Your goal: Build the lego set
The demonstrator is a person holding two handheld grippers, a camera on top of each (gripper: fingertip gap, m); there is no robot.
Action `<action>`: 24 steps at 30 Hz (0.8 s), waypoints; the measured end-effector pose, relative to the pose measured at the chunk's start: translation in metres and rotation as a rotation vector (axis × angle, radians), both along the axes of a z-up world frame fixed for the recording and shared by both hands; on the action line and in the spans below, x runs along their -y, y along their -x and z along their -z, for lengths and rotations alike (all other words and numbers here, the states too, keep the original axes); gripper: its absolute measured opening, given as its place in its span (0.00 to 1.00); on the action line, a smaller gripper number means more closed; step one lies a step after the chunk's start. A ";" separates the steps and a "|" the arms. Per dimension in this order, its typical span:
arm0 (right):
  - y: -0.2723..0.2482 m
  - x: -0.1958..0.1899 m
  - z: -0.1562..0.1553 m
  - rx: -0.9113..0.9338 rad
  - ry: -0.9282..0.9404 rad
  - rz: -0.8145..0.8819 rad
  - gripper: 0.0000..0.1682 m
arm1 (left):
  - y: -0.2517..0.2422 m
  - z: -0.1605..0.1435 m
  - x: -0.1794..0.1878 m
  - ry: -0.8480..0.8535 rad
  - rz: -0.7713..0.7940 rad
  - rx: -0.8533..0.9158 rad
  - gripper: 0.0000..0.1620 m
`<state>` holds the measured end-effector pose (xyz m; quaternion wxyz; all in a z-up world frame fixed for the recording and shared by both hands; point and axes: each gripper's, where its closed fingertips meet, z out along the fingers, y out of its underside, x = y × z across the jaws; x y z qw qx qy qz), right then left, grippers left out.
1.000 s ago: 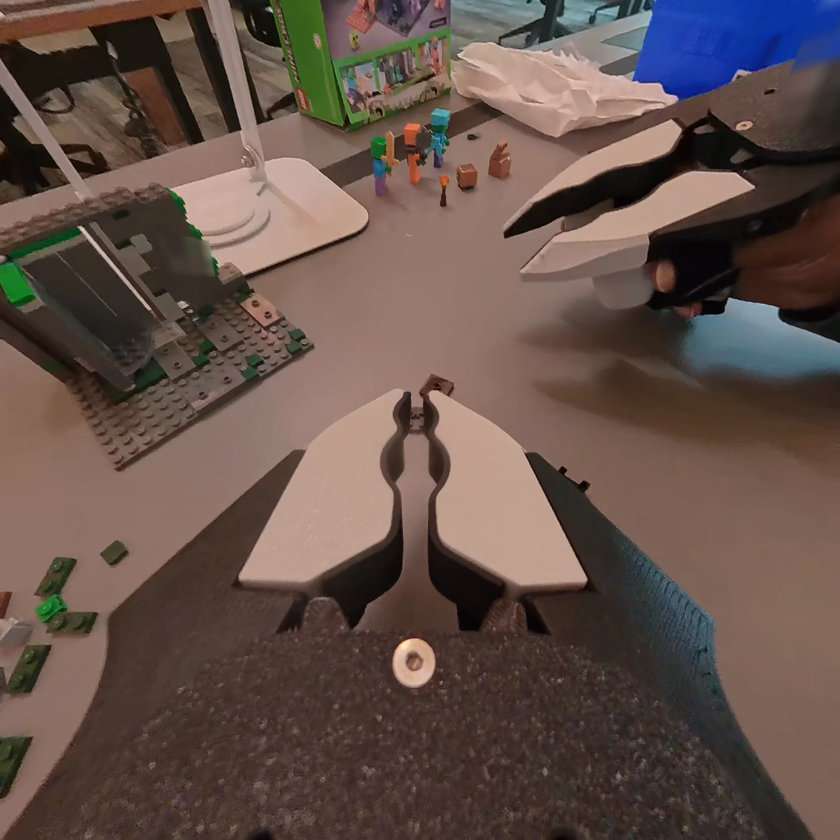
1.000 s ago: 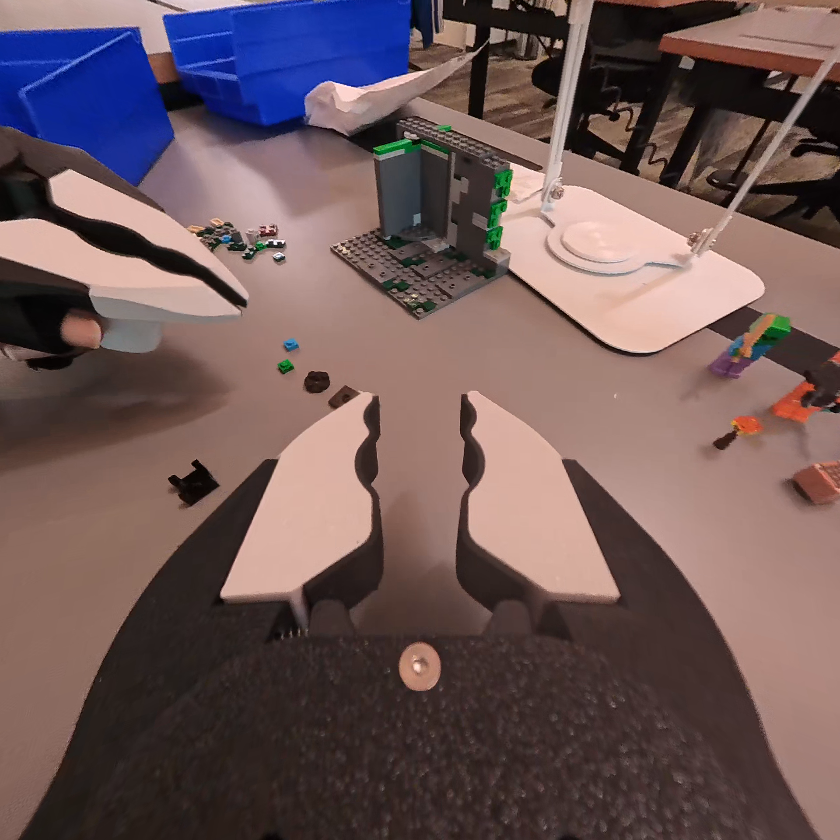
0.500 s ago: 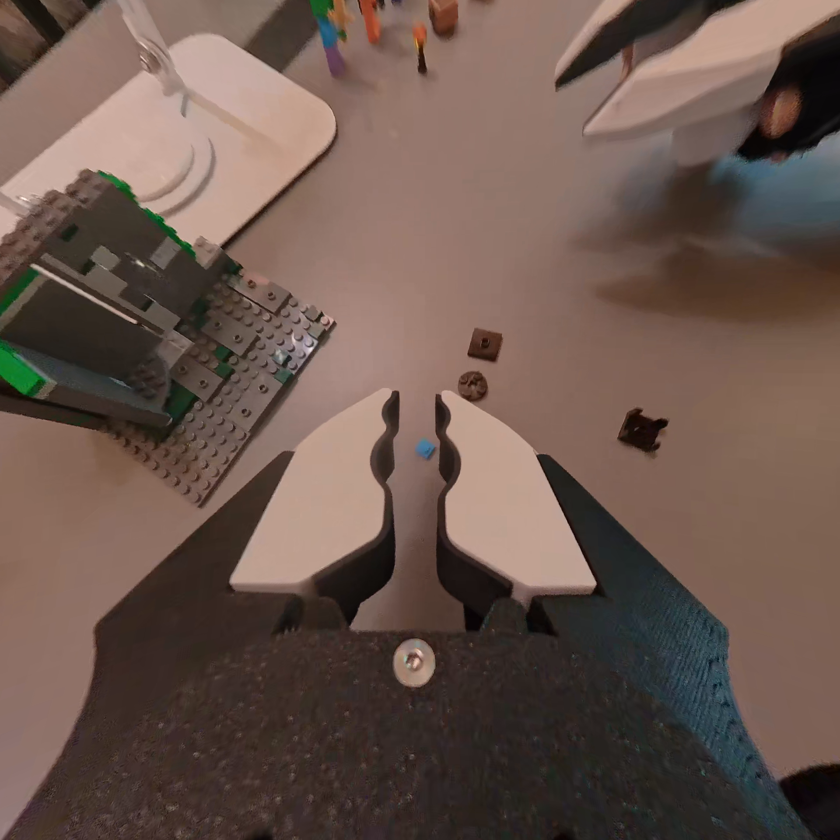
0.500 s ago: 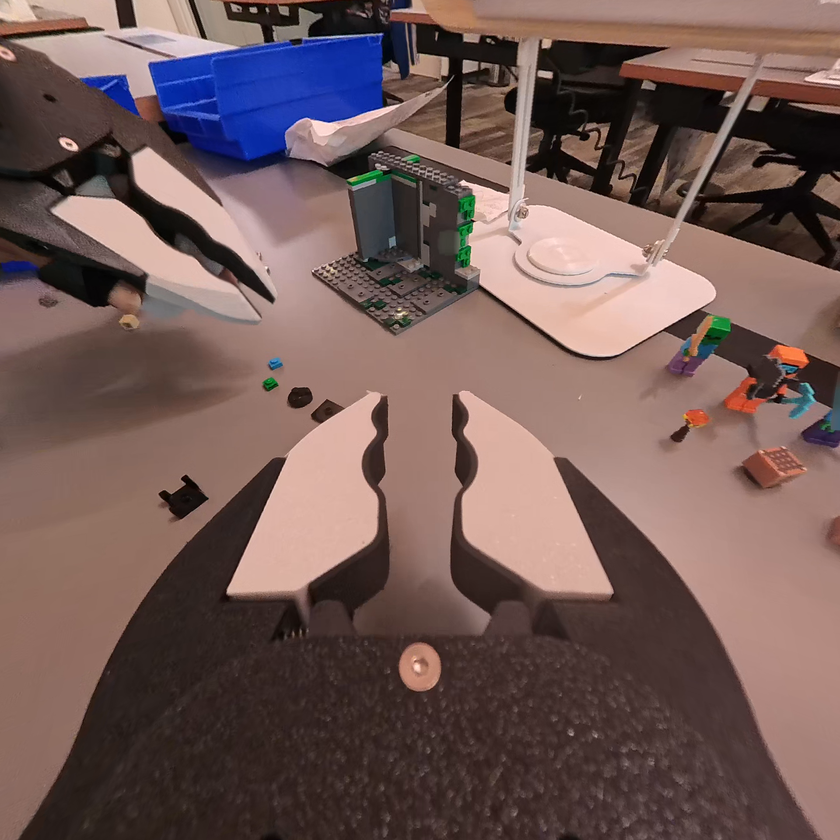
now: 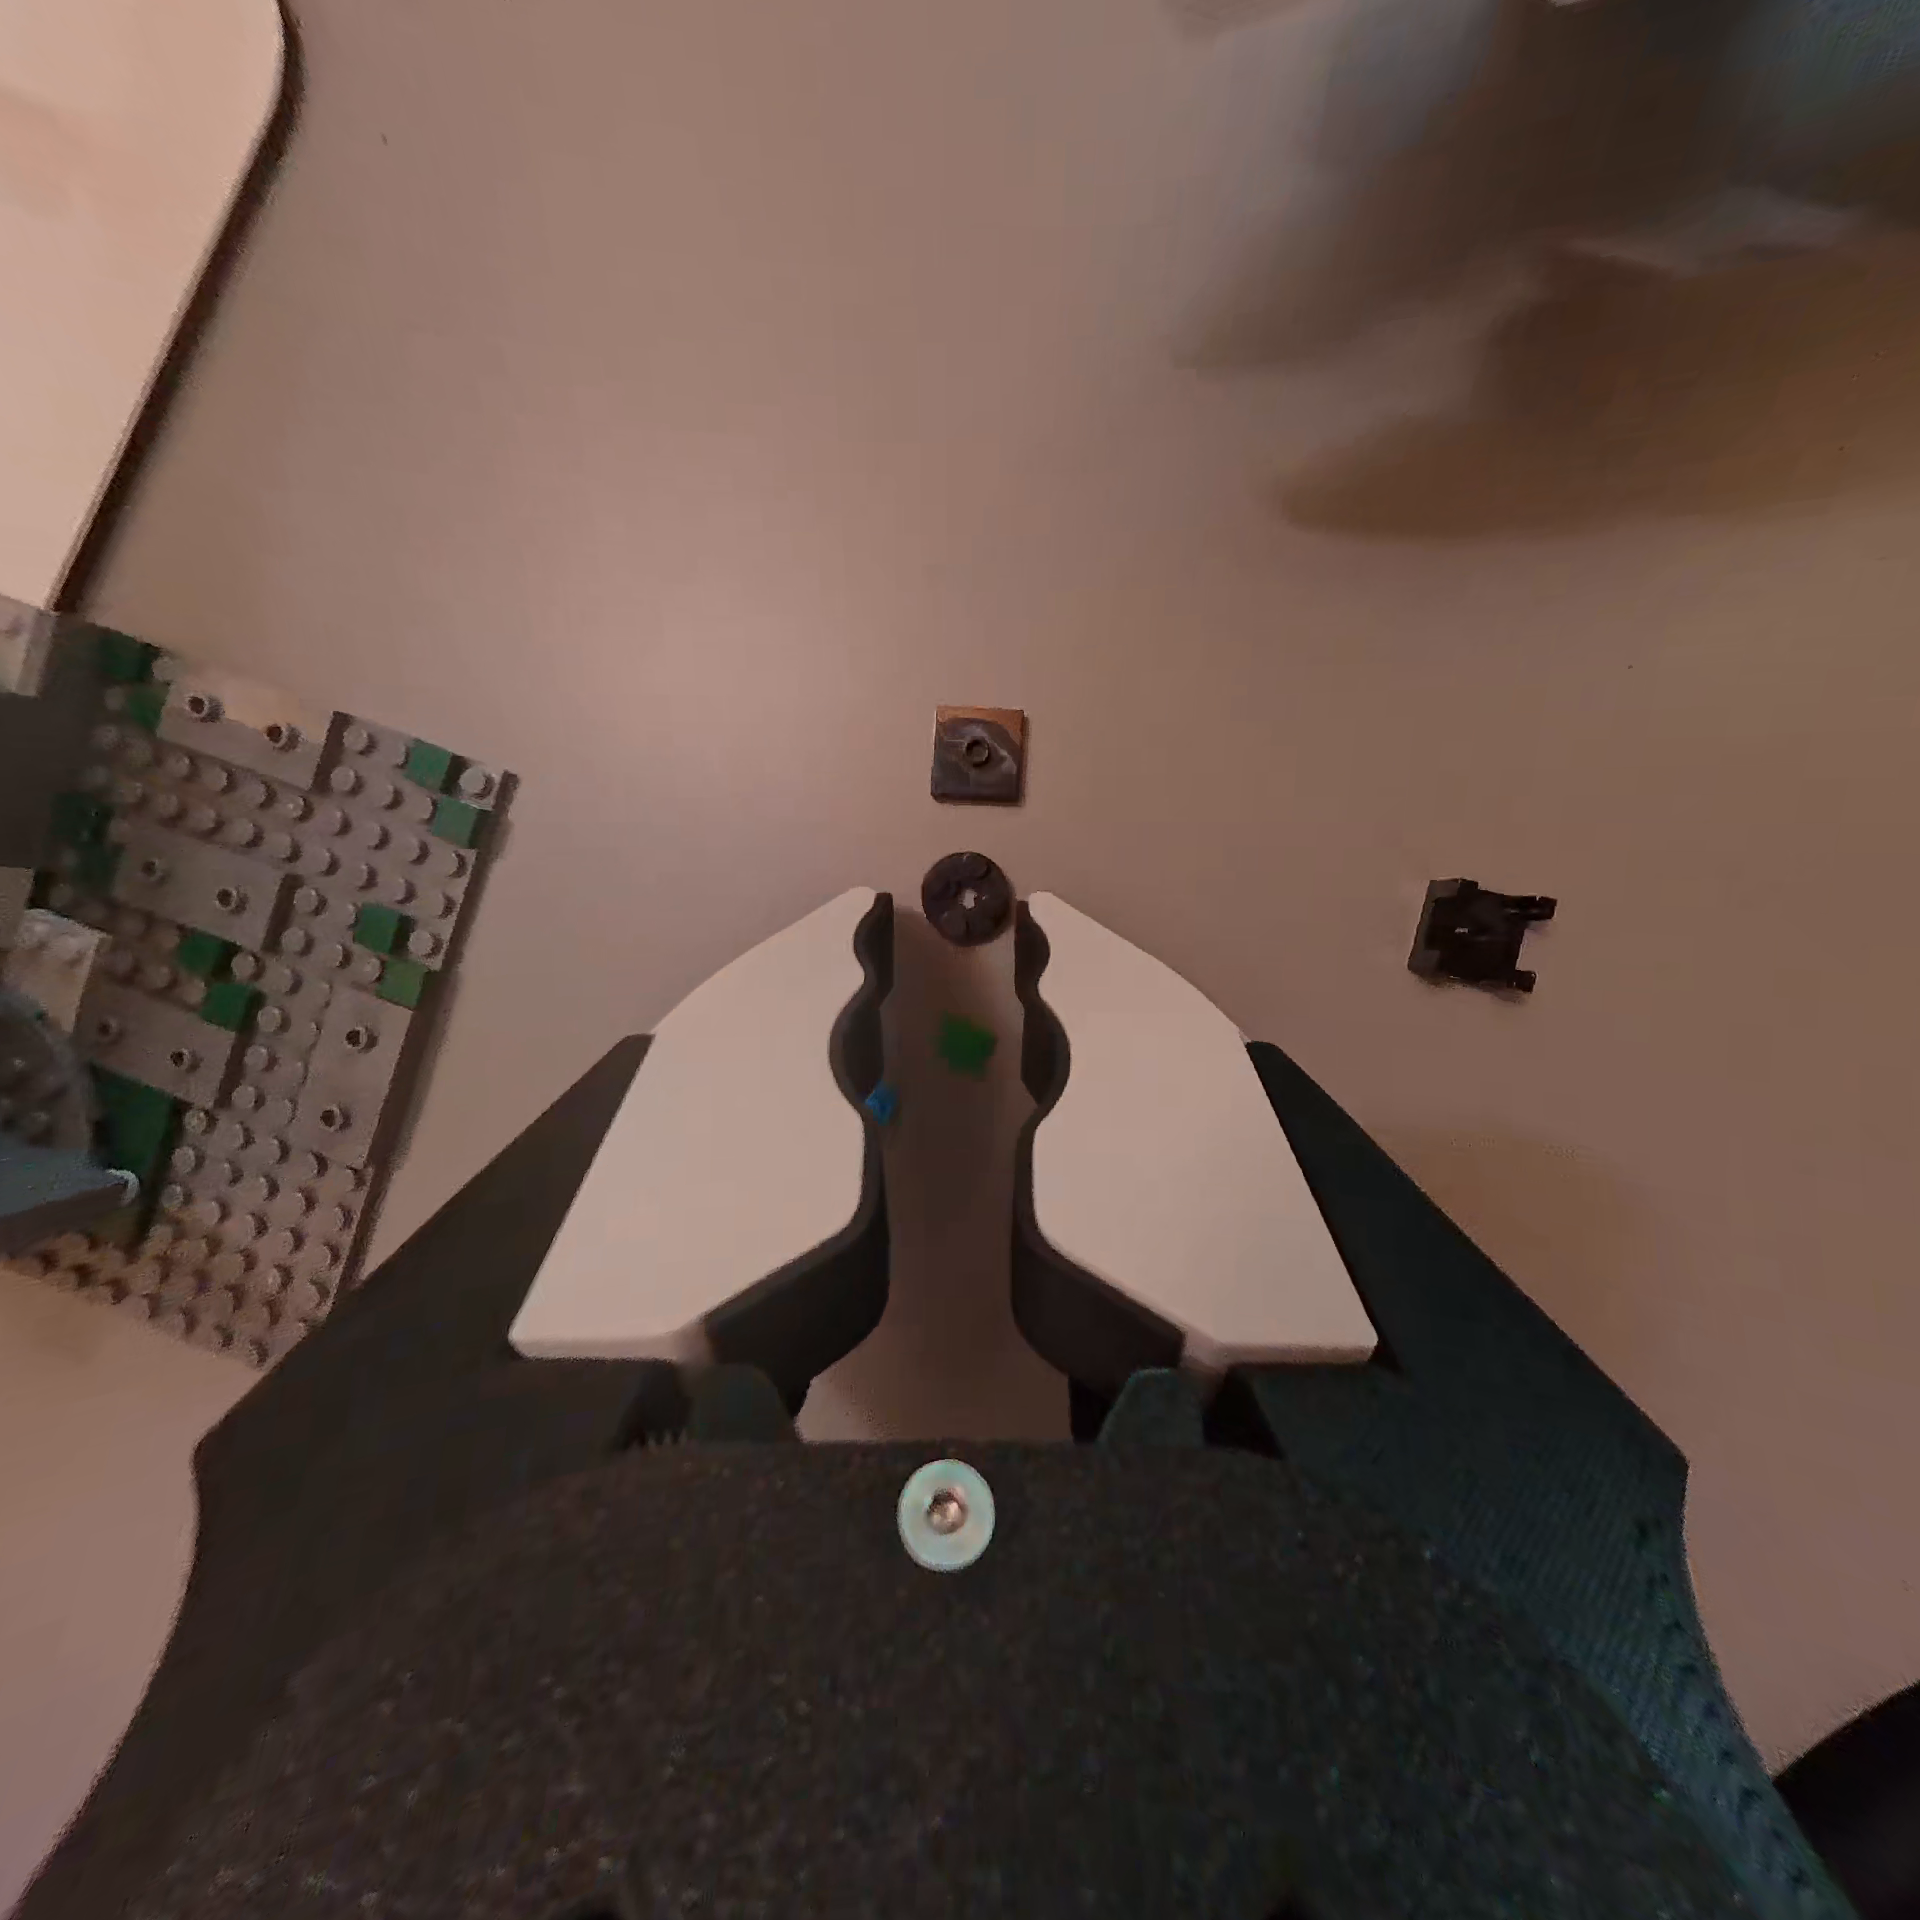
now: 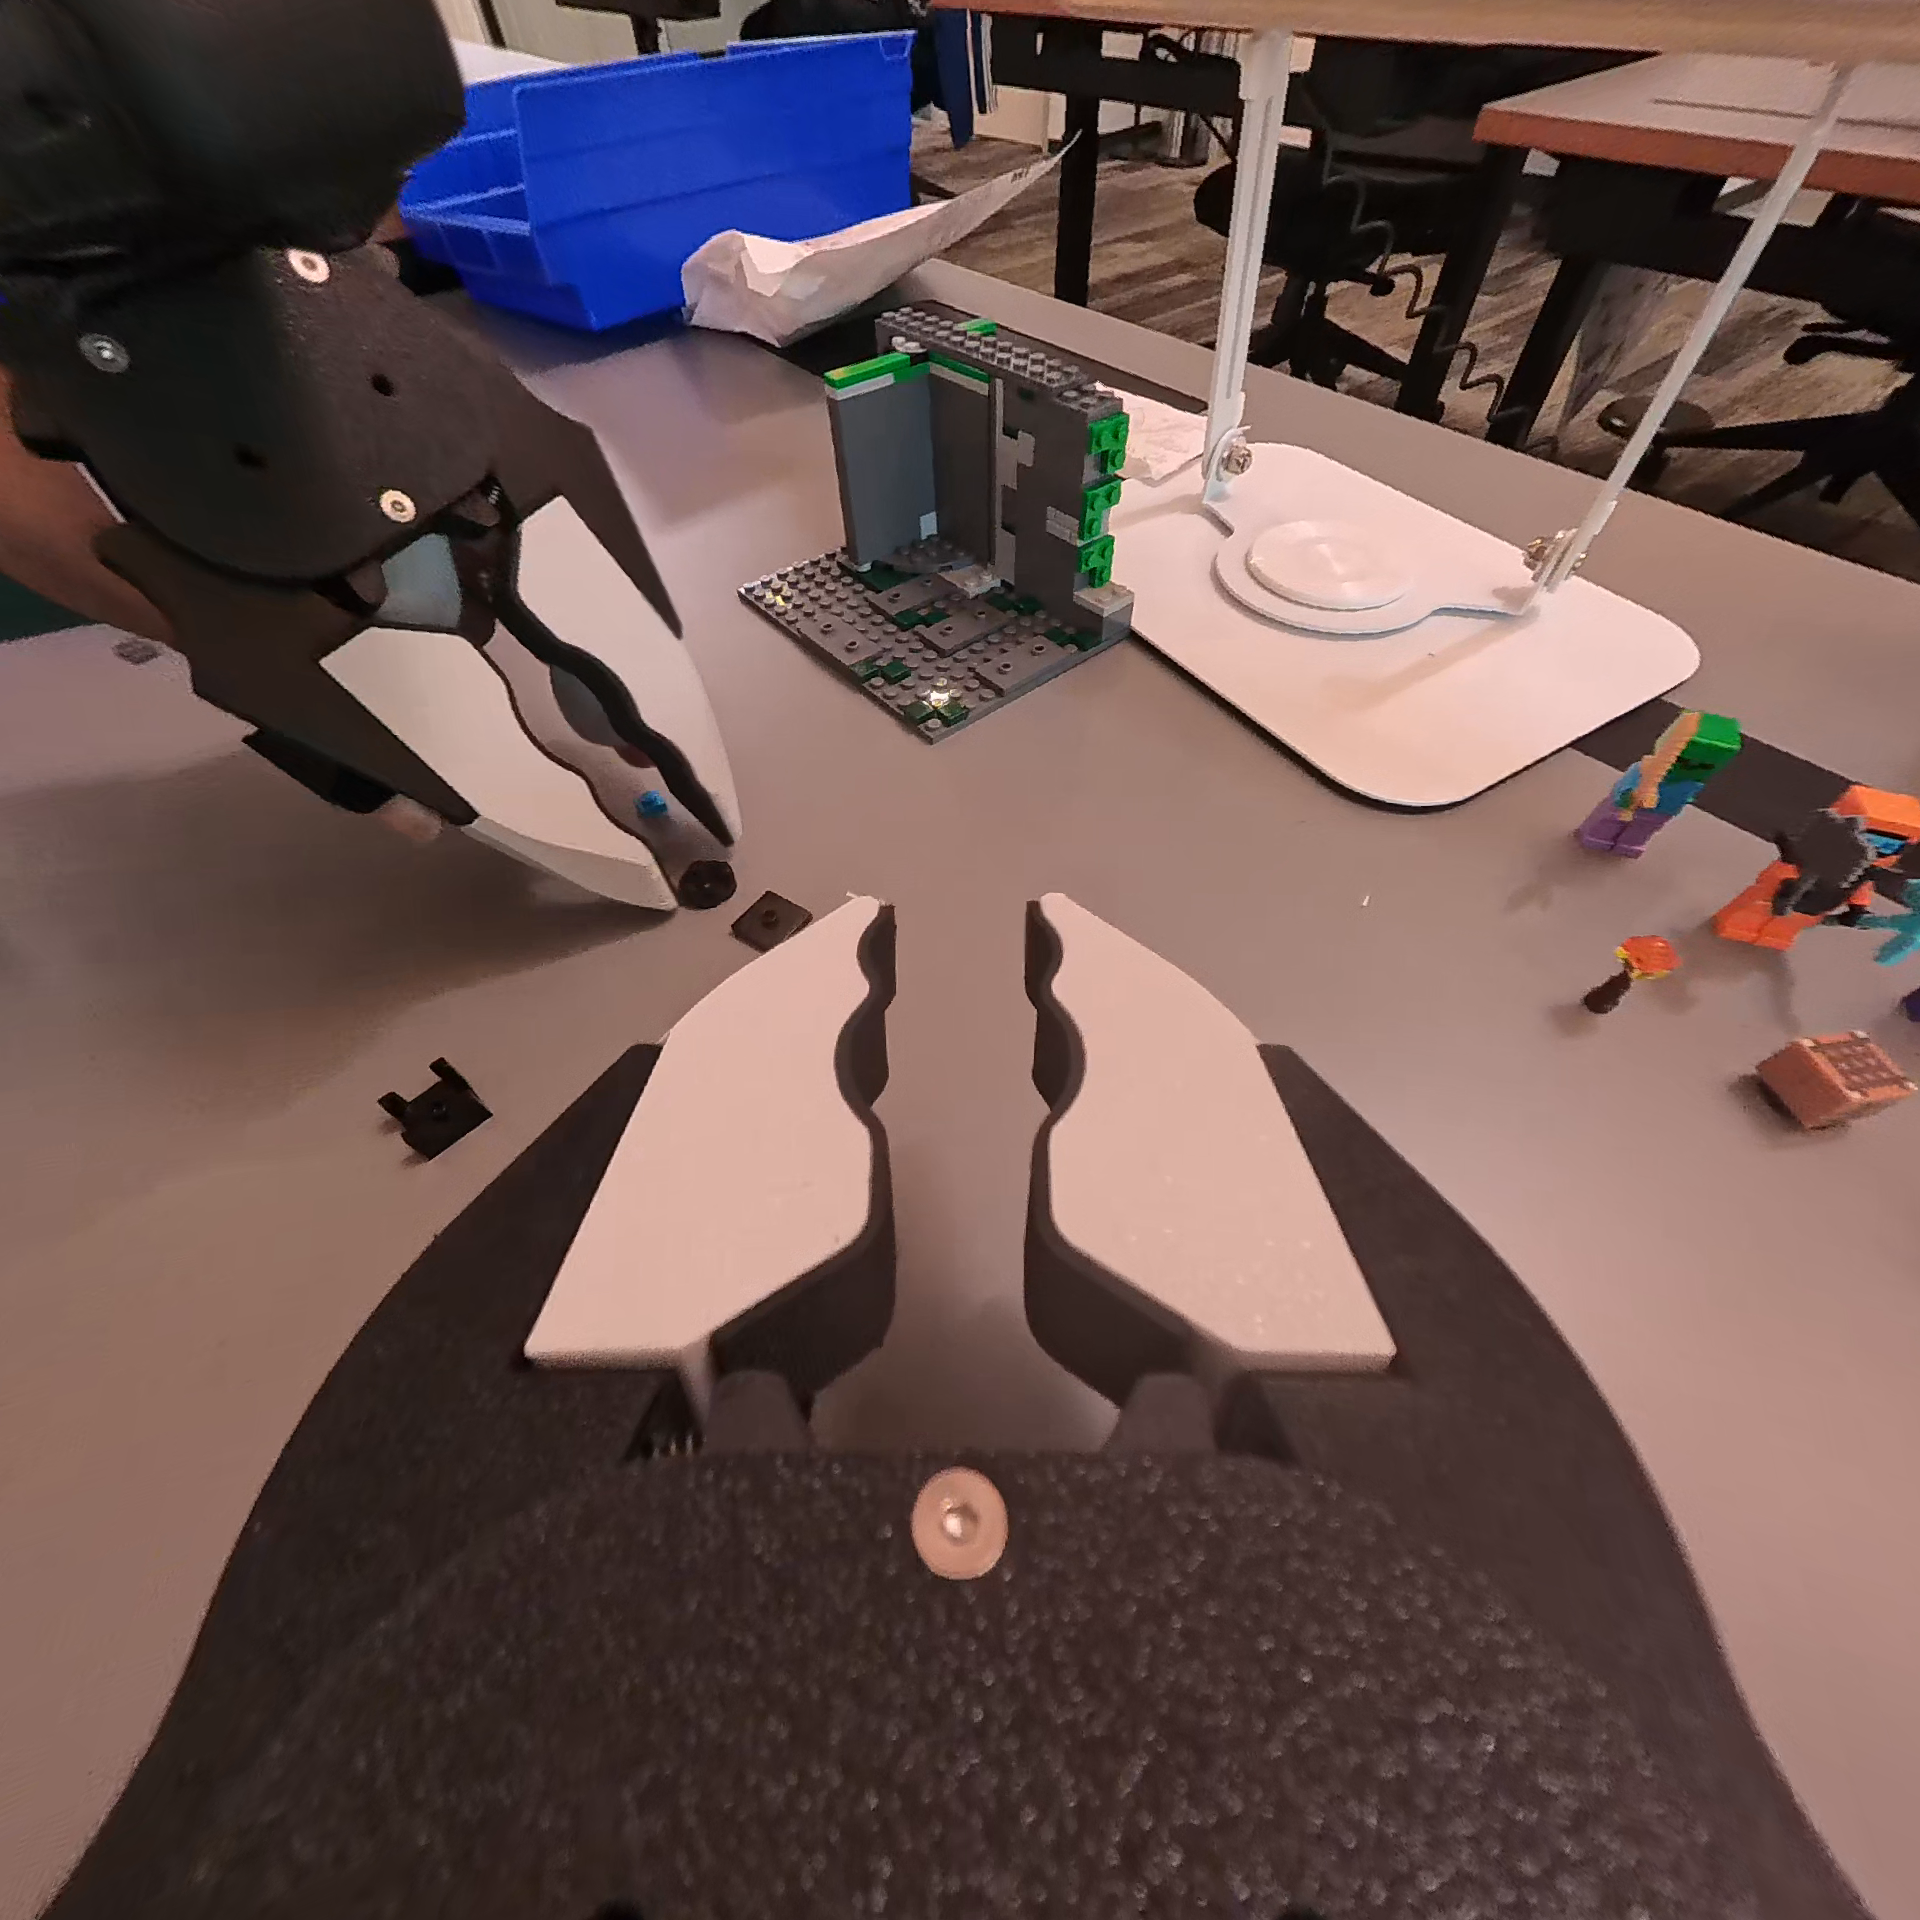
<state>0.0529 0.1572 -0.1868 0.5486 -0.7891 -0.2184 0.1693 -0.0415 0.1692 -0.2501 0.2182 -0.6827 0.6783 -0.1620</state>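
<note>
My left gripper (image 5: 951, 906) is open and points steeply down at the table. Its tips stand on either side of a small round black piece (image 5: 966, 899). A tiny green piece (image 5: 964, 1044) and a tiny blue piece (image 5: 881, 1101) lie between its fingers further back. A dark square plate (image 5: 977, 755) lies just beyond the tips. In the right wrist view the left gripper (image 6: 698, 864) touches down by the round piece (image 6: 707, 883). My right gripper (image 6: 958, 920) is open and empty above the table. The grey and green build (image 6: 966, 540) stands on its baseplate (image 5: 260, 987).
A black bracket piece (image 5: 1475, 940) lies right of the left gripper. A white lamp base (image 6: 1403, 644) sits behind the build. Minifigures (image 6: 1662, 779), a torch piece (image 6: 1631, 966) and a brown block (image 6: 1834, 1075) stand at the right. Blue bins (image 6: 665, 177) and crumpled paper (image 6: 831, 260) are at the back. There is about 12 cm between the tips of the two grippers. My right tips are roughly 20 cm from the brown block (image 6: 1834, 1075).
My left gripper has dropped toward the table, tilted down and opened wider, bringing its tips around the round black piece. My right gripper has stayed open with little movement.
</note>
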 end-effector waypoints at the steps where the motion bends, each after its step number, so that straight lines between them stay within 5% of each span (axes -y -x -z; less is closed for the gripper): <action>1: 0.000 0.000 0.000 0.003 -0.001 -0.002 0.14 | 0.000 0.001 0.000 0.006 -0.001 -0.006 0.14; 24: 0.010 0.003 0.008 0.028 0.015 -0.043 0.13 | 0.012 -0.007 0.017 -0.008 0.057 0.021 0.09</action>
